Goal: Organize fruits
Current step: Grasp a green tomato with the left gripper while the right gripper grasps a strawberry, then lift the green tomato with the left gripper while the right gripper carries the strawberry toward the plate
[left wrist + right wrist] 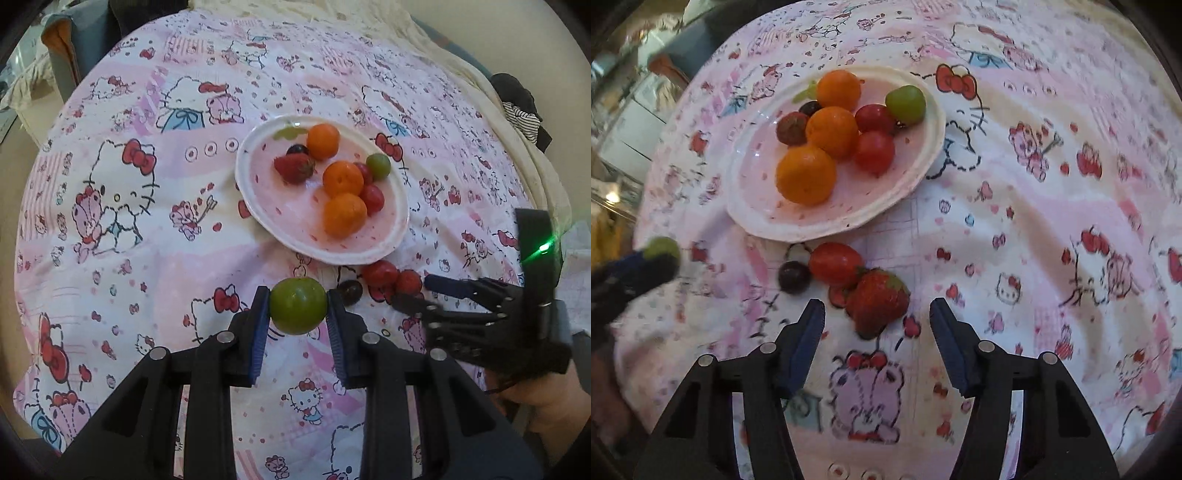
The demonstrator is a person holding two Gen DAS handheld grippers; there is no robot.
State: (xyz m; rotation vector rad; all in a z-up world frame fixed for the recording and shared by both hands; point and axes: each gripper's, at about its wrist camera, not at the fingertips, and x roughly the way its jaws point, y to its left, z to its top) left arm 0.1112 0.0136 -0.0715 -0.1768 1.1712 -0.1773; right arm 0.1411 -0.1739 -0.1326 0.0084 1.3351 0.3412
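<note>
Left gripper [298, 308] had its jaws clamped on a green fruit [298, 305], pads across its widest part, held just off the plate's near rim over the patterned cloth [147, 240]; right gripper [877, 325] had jaws spread wide and empty, strawberry [879, 301] lying on the cloth between the tips.

Plate [397, 229] sat mid-cloth, carrying three oranges, cherry tomatoes, a strawberry, a dark grape and a small green one; loose beside its near rim: cherry tomato [835, 264], dark grape [793, 277], the strawberry.

Handling judgement: green fruit looked firm, smooth, light; round skin could slip, so a grip across the equator was right; strawberry likely soft and bruisable, tapered; take it across the broad shoulder with light pressure, not the tip; tomato and grape small, thin-skinned, prone to rolling on soft cloth; surface under the cloth looked cushioned, so pressing down would sink things.
</note>
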